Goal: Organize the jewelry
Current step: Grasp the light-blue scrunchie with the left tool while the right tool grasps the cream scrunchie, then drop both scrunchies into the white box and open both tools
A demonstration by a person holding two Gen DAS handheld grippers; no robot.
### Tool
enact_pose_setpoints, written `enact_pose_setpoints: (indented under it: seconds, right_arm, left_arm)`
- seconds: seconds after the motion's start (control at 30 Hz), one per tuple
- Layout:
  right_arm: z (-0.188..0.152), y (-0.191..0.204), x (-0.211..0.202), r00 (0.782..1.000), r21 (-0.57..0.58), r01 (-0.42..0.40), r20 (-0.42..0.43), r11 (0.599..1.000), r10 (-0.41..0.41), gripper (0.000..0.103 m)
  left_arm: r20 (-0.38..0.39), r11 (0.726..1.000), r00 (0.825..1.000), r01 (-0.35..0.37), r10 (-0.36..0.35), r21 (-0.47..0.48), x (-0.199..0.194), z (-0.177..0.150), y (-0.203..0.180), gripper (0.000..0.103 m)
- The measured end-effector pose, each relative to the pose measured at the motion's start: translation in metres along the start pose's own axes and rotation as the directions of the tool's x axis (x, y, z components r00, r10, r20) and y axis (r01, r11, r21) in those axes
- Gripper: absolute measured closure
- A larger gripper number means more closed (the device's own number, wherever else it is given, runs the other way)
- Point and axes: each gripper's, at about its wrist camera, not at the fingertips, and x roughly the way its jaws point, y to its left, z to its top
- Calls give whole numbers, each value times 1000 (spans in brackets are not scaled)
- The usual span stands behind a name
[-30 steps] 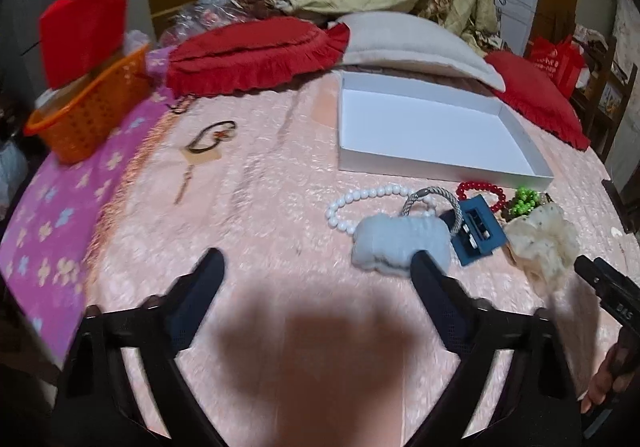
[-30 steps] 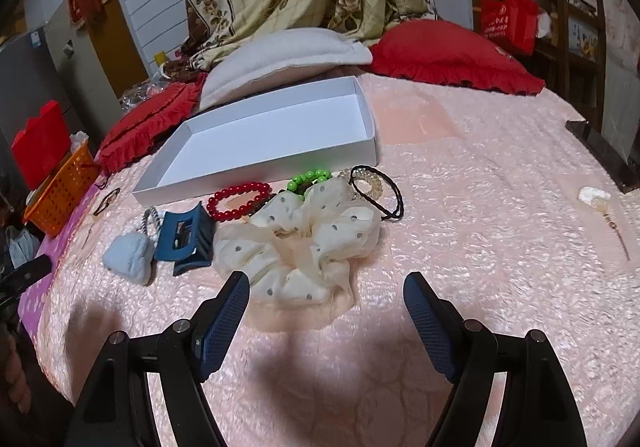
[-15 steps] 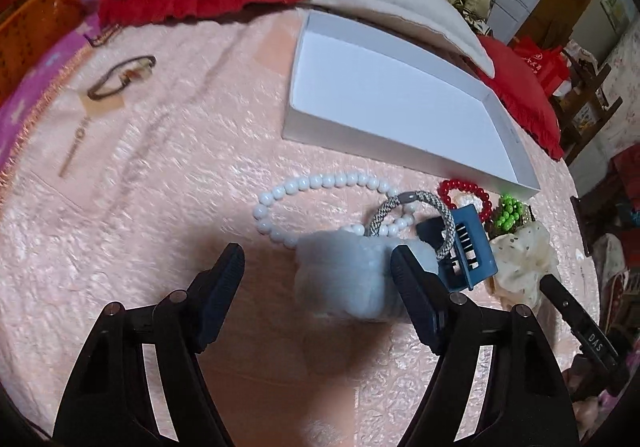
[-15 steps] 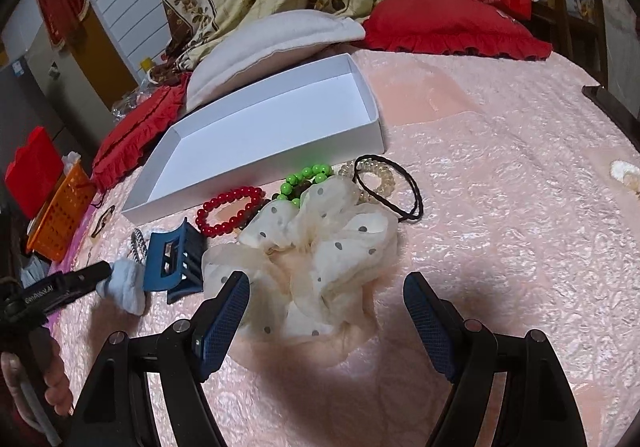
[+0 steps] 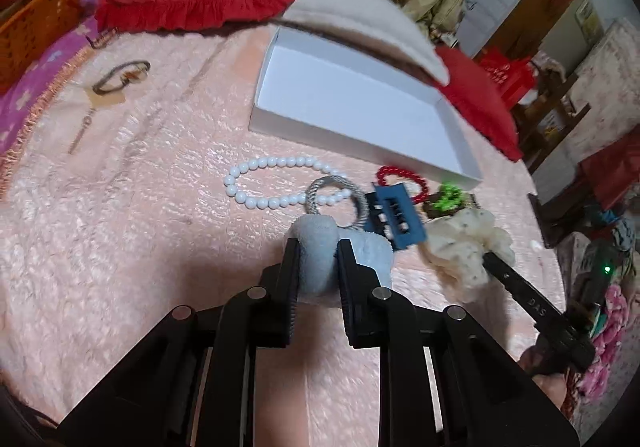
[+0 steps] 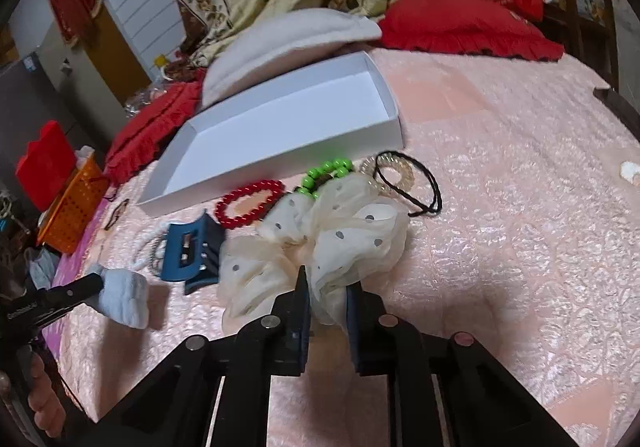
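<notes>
Left gripper [image 5: 318, 253] angled steeply down at pink bedspread [image 5: 120, 231], jaws closing, pinching blue fluffy scrunchie [image 5: 320, 247]. Scrunchie lies beside blue claw clip [image 5: 396, 215] and pearl bracelet [image 5: 272, 181], near white box [image 5: 352, 107].

Right gripper [image 6: 326, 293] likewise tilted down, jaws closing on near edge of dotted cream scrunchie [image 6: 328, 235], in front of box. Fingers [image 6: 44, 403] of left hand visible low at left of right view.

The pearl bracelet [image 6: 146, 247] lies mostly hidden behind the blue claw clip [image 6: 192, 253].
</notes>
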Motion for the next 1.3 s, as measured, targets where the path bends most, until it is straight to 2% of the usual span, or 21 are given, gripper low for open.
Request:
enact_pose_setpoints:
  seconds: [0.17, 0.33, 0.47, 0.7, 0.87, 0.97, 1.03, 1.13, 1.3]
  right_arm:
    - [0, 10, -25, 999, -33, -27, 41, 999, 28, 89]
    - [5, 24, -45, 996, -77, -55, 71, 996, 60, 89]
    - [15, 34, -53, 993, -116, -69, 88, 991, 79, 89]
    - [66, 48, -46, 988, -158, -76, 121, 985, 96, 89]
    - [109, 55, -18, 990, -161, -47, 125, 986, 67, 89]
    - [136, 59, 12, 994, -159, -31, 95, 987, 47, 89]
    - [157, 60, 38, 997, -137, -40, 64, 990, 49, 89]
    - [185, 62, 73, 997, -103, -54, 41, 993, 59, 89]
    - [215, 59, 130, 993, -38, -119, -8, 992, 118, 89]
  left_arm:
    - [74, 998, 997, -22, 18, 57, -37, -5, -11, 86]
    - [117, 995, 993, -34, 23, 89, -57, 0, -14, 86]
    - [119, 995, 993, -30, 19, 96, -55, 11, -15, 86]
    - [109, 992, 994, -41, 28, 118, -34, 52, -20, 86]
    - [105, 988, 993, -73, 59, 135, -2, 99, -22, 86]
    - [66, 990, 995, -86, 79, 112, 32, 136, -18, 86]
    - [43, 991, 995, -97, 93, 89, 58, 162, -14, 86]
    - [31, 986, 989, -150, 148, 70, 96, 193, -9, 86]
    - [30, 972, 975, -222, 220, 74, 145, 226, -1, 84]
